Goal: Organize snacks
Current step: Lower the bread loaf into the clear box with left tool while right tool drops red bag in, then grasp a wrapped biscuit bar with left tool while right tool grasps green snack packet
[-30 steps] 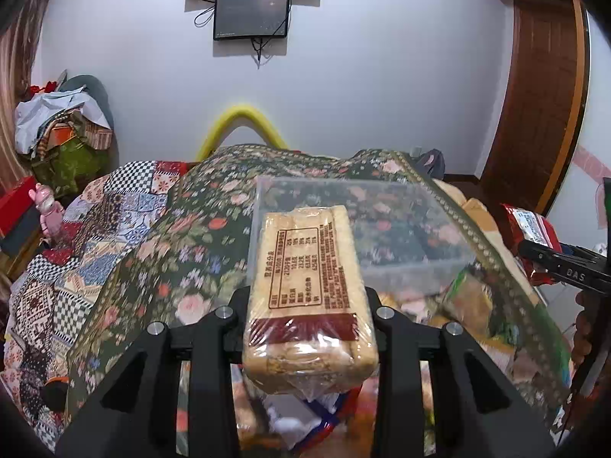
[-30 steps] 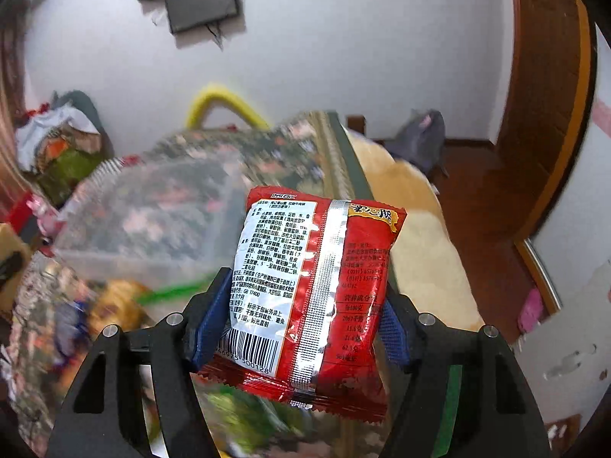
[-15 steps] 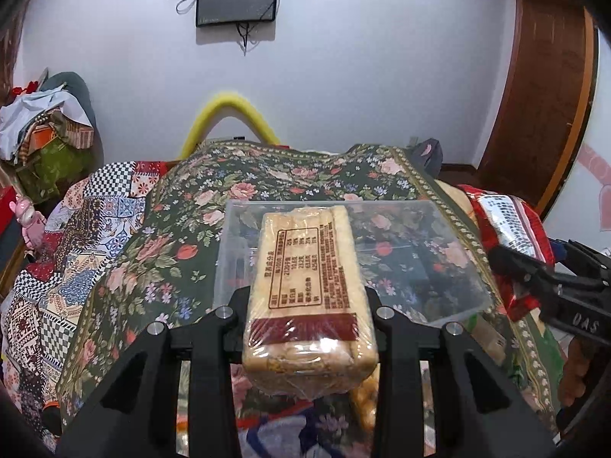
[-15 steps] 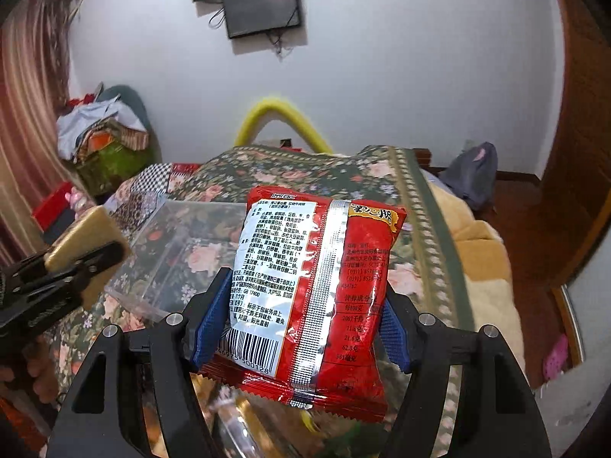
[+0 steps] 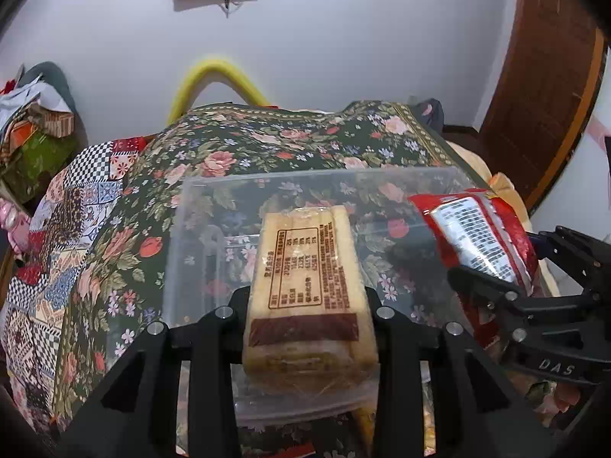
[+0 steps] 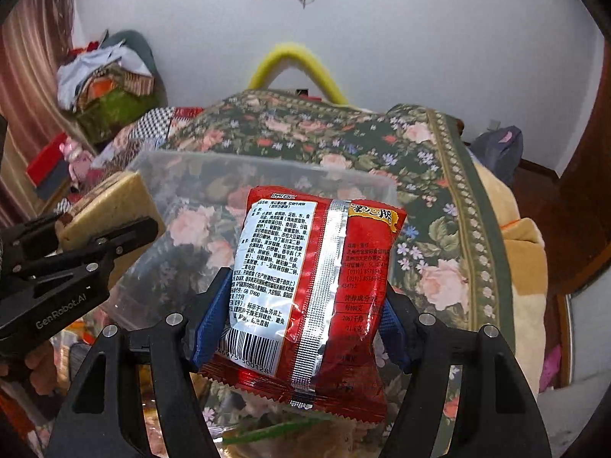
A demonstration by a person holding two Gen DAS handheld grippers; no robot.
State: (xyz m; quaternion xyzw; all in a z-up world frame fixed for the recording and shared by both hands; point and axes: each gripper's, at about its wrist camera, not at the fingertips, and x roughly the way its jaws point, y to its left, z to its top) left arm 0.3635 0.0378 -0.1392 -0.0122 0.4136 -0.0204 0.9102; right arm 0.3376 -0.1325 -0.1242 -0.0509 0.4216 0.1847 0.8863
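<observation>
Left wrist view: the left hand-held gripper (image 5: pixel 310 313) is clamped on a clear-wrapped block of pale wafer biscuits (image 5: pixel 309 290), label side up, and it hangs just above the near rim of a clear plastic storage box (image 5: pixel 191 206) that sits on the floral bedspread (image 5: pixel 236 141). From the same view the right hand-held gripper (image 5: pixel 508 267) comes in from the box's right side, pinching a red instant-noodle snack packet (image 5: pixel 473 229) by its lower half.

The right wrist view agrees: the red packet (image 6: pixel 317 286) is squeezed between the blue pads (image 6: pixel 214 313), standing upright over the near half of the box (image 6: pixel 160 164), and the biscuit block (image 6: pixel 114 206) sits at the box's left edge in the other gripper (image 6: pixel 88 244). A heap of other snacks lies on the bed at the near side of the box, too blurred to name.

The step seems to be dropping both items into the box. To do it well, I would carry each one past the rim before letting go, tip it so it lies flat, and keep the two well apart, biscuits to the left half, packet to the right. Release low; the wafers look brittle and the light box could skid on the soft bedding if a finger knocks its wall.
</observation>
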